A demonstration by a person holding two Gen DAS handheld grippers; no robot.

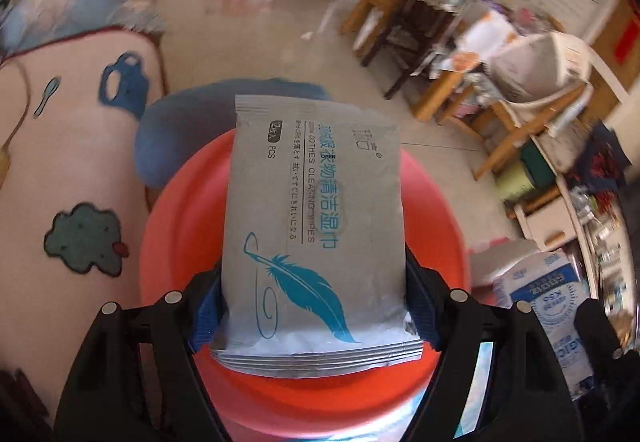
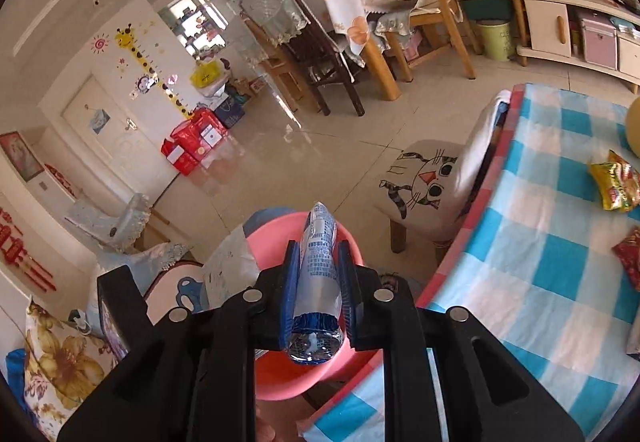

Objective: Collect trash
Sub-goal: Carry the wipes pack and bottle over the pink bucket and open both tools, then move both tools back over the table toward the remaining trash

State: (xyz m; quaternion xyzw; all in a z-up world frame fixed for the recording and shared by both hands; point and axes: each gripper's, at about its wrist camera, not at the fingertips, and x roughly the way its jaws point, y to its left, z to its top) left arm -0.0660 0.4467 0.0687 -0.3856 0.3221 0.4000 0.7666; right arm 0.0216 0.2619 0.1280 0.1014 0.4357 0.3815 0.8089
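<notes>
**Trash in both grippers, over the pink basin**

Wipes first: the left gripper [image 1: 316, 306] pinches a grey pack of cleaning wipes [image 1: 316, 209] by its two long edges, blue pads pressed against its sides. The pack fills the centre of the left wrist view, feather print toward the lower edge, and sits directly in front of a pink basin [image 1: 184, 226] that spreads across the lower middle. A pink rug [image 1: 76, 161] with cartoon shapes lies at the left of that frame; wooden chairs [image 1: 384, 21] stand at the upper right, blurred.

The right gripper [image 2: 318, 282] is clamped on a blue-and-white printed wrapper [image 2: 320, 262], squeezed narrow between the pads and pointing up the centre of the right wrist view. Behind it the basin's rim [image 2: 280, 222] shows at lower centre. A blue-checked tablecloth [image 2: 540, 262] fills the lower right, with a yellow snack packet [image 2: 614, 185] and a red packet [image 2: 630, 256] lying on it near the right edge. A stool with a cat-face cushion [image 2: 428, 177] stands just beside the table.
</notes>
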